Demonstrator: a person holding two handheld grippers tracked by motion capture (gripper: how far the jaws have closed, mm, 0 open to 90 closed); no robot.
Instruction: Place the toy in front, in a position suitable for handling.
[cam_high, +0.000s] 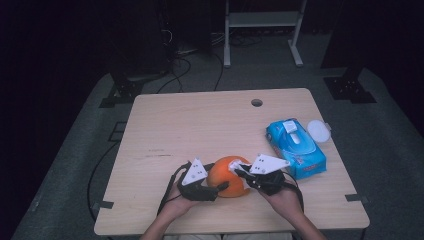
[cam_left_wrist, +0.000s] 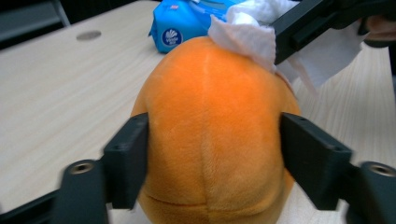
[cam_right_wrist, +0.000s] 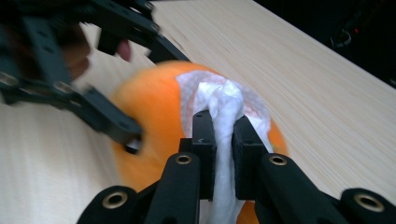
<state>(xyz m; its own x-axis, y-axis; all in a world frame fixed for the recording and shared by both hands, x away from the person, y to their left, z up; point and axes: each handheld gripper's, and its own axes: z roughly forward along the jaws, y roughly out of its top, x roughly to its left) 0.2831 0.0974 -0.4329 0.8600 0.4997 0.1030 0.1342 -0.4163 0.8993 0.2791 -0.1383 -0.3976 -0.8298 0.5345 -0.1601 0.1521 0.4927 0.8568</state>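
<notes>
So the orange plush ball (cam_left_wrist: 215, 135) sits near the front edge of the table (cam_high: 200, 120), left gripper (cam_left_wrist: 215, 158) jaws clamped on its sides. Looks soft, light and squishy, so grab the widest part. Right gripper (cam_right_wrist: 223, 140) jaws are pinched on a white wipe (cam_right_wrist: 224, 100) pressed on top, probably damp and limp.

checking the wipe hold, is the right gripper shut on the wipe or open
Shut on it: the right gripper pinches the bunched white wipe between both jaws.

Dim room; grey floor (cam_high: 75, 150); white frame (cam_high: 262, 22), possibly shelving.
</notes>
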